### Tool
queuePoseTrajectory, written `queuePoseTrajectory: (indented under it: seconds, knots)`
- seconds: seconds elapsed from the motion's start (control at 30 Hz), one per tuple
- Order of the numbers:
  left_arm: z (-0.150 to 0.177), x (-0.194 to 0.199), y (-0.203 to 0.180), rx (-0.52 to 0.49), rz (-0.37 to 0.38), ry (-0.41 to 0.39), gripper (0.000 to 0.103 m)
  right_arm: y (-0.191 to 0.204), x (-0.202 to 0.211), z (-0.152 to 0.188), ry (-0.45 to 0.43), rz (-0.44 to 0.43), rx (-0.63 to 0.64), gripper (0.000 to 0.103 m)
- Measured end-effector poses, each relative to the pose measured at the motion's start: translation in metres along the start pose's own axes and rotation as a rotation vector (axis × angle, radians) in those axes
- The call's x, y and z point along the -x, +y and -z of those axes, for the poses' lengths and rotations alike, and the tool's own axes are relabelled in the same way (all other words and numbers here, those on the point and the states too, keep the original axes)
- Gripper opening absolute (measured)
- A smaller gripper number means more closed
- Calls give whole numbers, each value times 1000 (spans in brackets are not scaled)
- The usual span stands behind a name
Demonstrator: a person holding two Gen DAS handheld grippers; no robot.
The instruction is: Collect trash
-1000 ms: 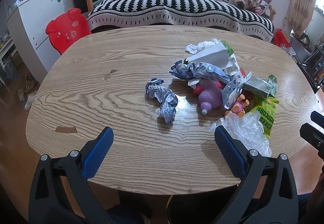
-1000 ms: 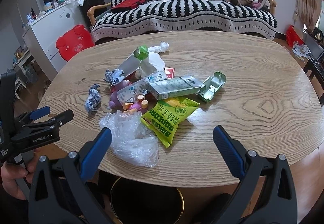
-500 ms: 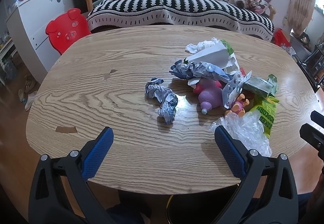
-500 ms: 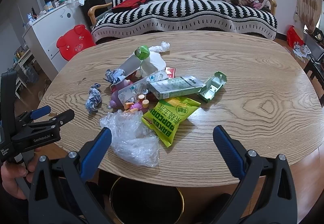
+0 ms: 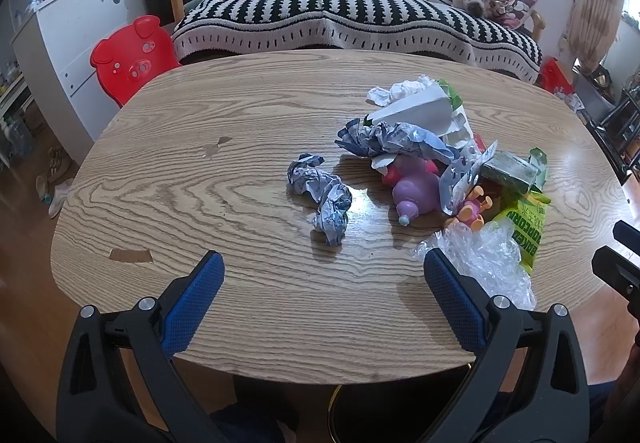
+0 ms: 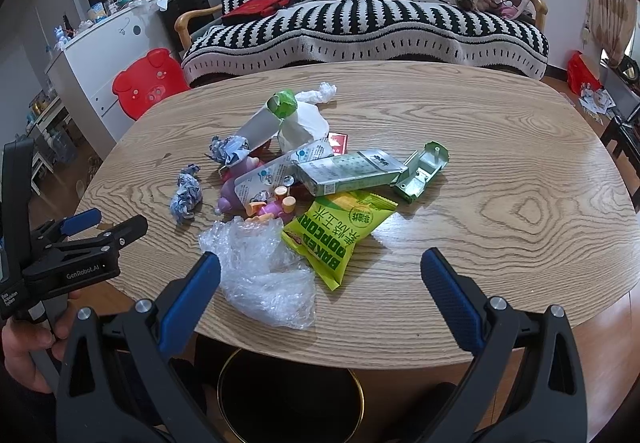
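Note:
A heap of trash lies on the oval wooden table (image 5: 200,195): a crumpled paper wad (image 5: 322,199) (image 6: 185,195), clear bubble wrap (image 6: 262,275) (image 5: 488,263) at the near edge, a green popcorn bag (image 6: 340,227), a silver-green carton (image 6: 348,171) and a white carton with a green cap (image 6: 264,123). A purple toy (image 5: 414,193) sits among them. My left gripper (image 5: 322,283) hangs open over the near edge, just short of the wad. My right gripper (image 6: 320,279) is open too, above the bubble wrap and popcorn bag. A black bin with a gold rim (image 6: 292,395) stands under the table.
A black-and-white striped sofa (image 6: 360,19) stands behind the table. To the left are a red pig-shaped chair (image 5: 130,59) and a white cabinet (image 5: 60,39). A hand (image 6: 24,347) holds the left gripper's body (image 6: 68,263) at the left of the right wrist view.
Both views have crept slightly forward toward the table; the trash has not moved and both grippers stay open.

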State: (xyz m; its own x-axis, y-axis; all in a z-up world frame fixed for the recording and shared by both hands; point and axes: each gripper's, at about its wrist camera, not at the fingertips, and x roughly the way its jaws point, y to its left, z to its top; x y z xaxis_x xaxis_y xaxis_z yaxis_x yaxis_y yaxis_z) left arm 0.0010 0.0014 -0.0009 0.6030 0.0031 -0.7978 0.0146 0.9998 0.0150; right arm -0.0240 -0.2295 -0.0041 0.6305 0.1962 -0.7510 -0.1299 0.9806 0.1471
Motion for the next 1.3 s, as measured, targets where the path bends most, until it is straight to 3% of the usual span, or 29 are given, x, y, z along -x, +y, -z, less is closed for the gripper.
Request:
queuePoseTrajectory:
  seconds: [0.57, 0.77, 0.9, 1.17, 1.3]
  knots:
    - [2, -1, 0, 1, -3, 2, 97, 0, -1, 0, -3, 5, 0, 97]
    - [-2, -12, 5, 6, -33, 13, 97, -27, -1, -16, -49, 80, -42, 97]
    - [-10, -32, 13, 26, -51, 41, 97, -66, -24, -42, -25, 161, -133, 97]
    - [-35, -82, 23, 48, -54, 93, 97, -122, -110, -73, 148, 138, -409, 97]
    - [-43, -106, 22, 13, -89, 111, 97, -123, -139, -84, 188, 188, -406, 97]
